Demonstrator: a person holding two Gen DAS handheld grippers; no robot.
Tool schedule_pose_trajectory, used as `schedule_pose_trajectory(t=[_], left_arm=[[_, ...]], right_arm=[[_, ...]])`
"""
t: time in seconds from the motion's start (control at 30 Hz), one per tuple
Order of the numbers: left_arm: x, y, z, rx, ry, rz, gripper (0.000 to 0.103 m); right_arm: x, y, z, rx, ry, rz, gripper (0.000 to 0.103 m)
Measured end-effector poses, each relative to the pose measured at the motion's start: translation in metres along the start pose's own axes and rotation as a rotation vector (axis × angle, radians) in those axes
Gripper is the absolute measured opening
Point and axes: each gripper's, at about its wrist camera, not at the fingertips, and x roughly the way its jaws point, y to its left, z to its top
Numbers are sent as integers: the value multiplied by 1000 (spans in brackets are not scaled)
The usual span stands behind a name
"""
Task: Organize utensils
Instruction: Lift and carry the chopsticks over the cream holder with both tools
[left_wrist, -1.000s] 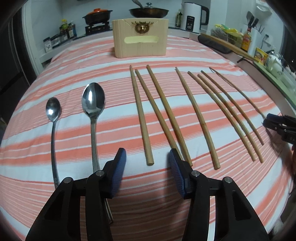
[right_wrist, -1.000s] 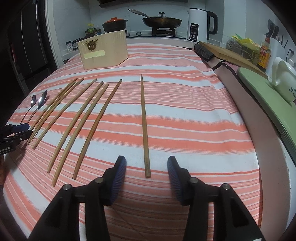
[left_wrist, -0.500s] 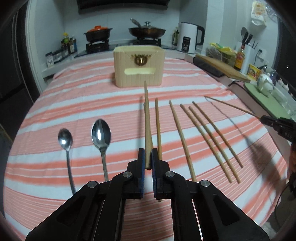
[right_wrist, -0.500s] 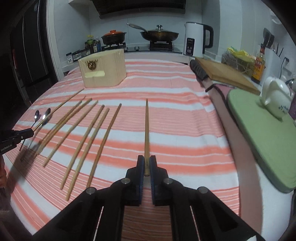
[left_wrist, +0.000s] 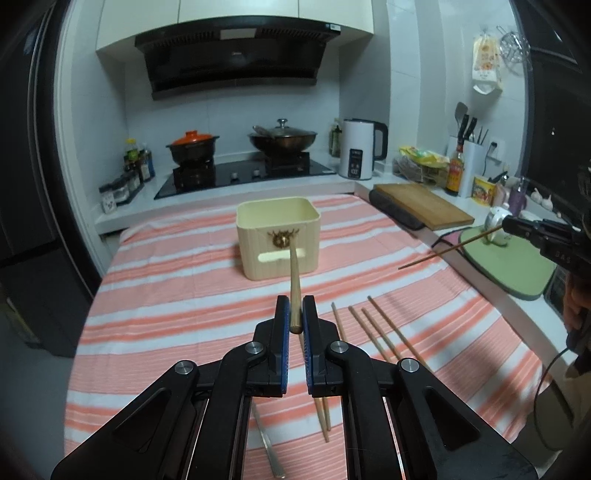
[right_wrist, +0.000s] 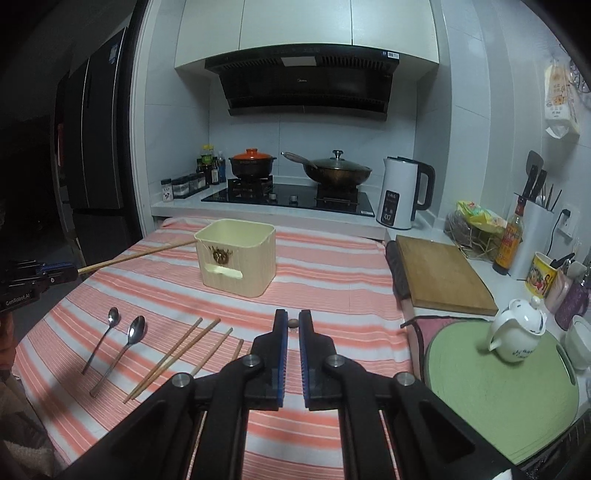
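Left wrist view: my left gripper (left_wrist: 296, 321) pinches one chopstick (left_wrist: 294, 280) at its blunt butt end; the shaft runs forward toward the holder (left_wrist: 277, 236). The holder is cream, ribbed, square with rounded corners, open on top, standing toward the far edge of the table (left_wrist: 147, 295). Four chopsticks (left_wrist: 373, 332) lie loose on the striped cloth right of the gripper. My right gripper (left_wrist: 517, 227) shows at the right edge, its chopstick (left_wrist: 450, 249) in the air.

Right wrist view: right gripper (right_wrist: 293, 325) pressed together on its chopstick (right_wrist: 293, 323), seen end-on as a round brown tip. Two steel spoons (right_wrist: 122, 339), glossy, lie near the left edge beside the loose chopsticks (right_wrist: 184, 350). Left gripper (right_wrist: 55, 275) is at frame left, its chopstick (right_wrist: 136, 254) reaching to the holder's rim.

Risks, my judgement: smooth round wood gripped at the very end can pivot or slip in the pads. The two long sticks could cross over the holder. A tip catching the rim could tip the light holder.
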Motion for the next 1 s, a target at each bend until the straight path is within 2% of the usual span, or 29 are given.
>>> schedule_pose_trajectory(t=[0.2, 0.43, 0.6, 0.8, 1.0], left_arm=[[-10, 5, 7, -7, -35, 11, 5], [-9, 11, 8, -39, -31, -6, 4], [-7, 14, 21, -84, -13, -20, 4], [3, 23, 57, -155, 5, -70, 4], [3, 26, 113, -148, -77, -56, 4]], right_arm=[[-8, 8, 10, -13, -28, 8, 6], [-17, 14, 17, -1, -46, 46, 6], [-13, 20, 28, 10, -34, 104, 6], [3, 29, 55, 29, -20, 174, 6], [22, 45, 95, 5, -24, 201, 6]])
